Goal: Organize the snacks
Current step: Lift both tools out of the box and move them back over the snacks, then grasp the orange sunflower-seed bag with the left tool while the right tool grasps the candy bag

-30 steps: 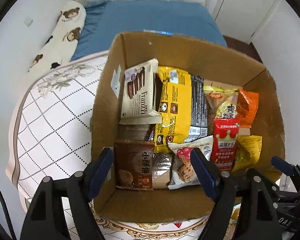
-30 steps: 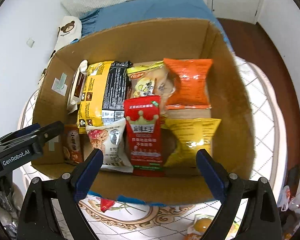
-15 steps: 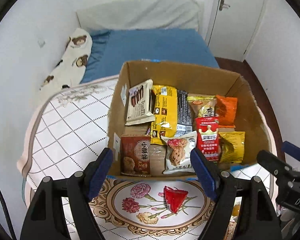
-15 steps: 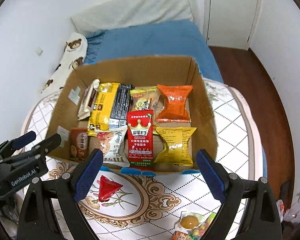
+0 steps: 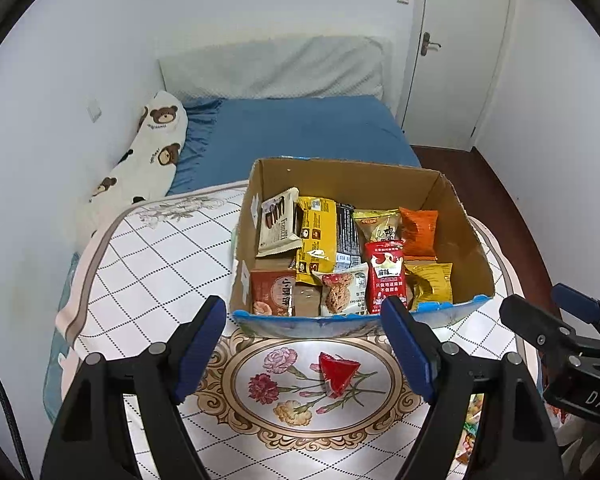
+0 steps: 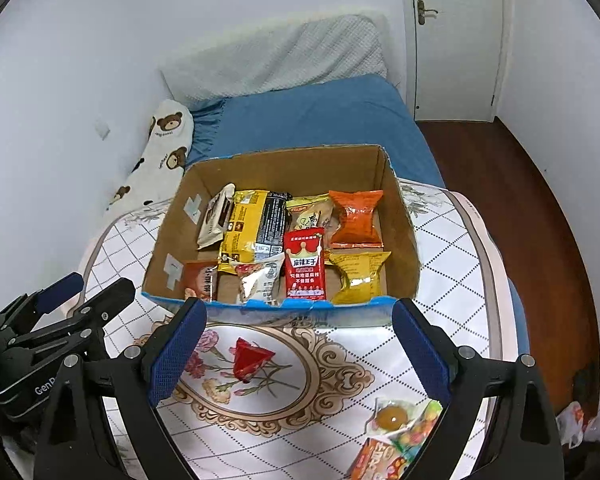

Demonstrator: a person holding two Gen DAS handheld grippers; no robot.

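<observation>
A cardboard box (image 5: 466,240) (image 6: 404,232) holds several snack packets laid flat, among them a red packet (image 5: 385,276) (image 6: 304,266) and a yellow-black pack (image 5: 318,240). A small red triangular snack (image 5: 337,372) (image 6: 249,360) lies on the floral tablecloth in front of the box. More loose snacks (image 6: 396,428) lie at the near right. My left gripper (image 5: 302,354) is open and empty, above the red triangle. My right gripper (image 6: 300,354) is open and empty, also short of the box.
The round table (image 5: 156,264) has a white checked cloth. Behind it are a blue bed (image 5: 300,132), a bear-print pillow (image 5: 152,152) and a white door (image 5: 456,52). Brown floor (image 6: 520,208) lies to the right.
Both grippers have pulled back and up from over the box. The table in front of the box, the red triangle and the loose snacks have come into view.
</observation>
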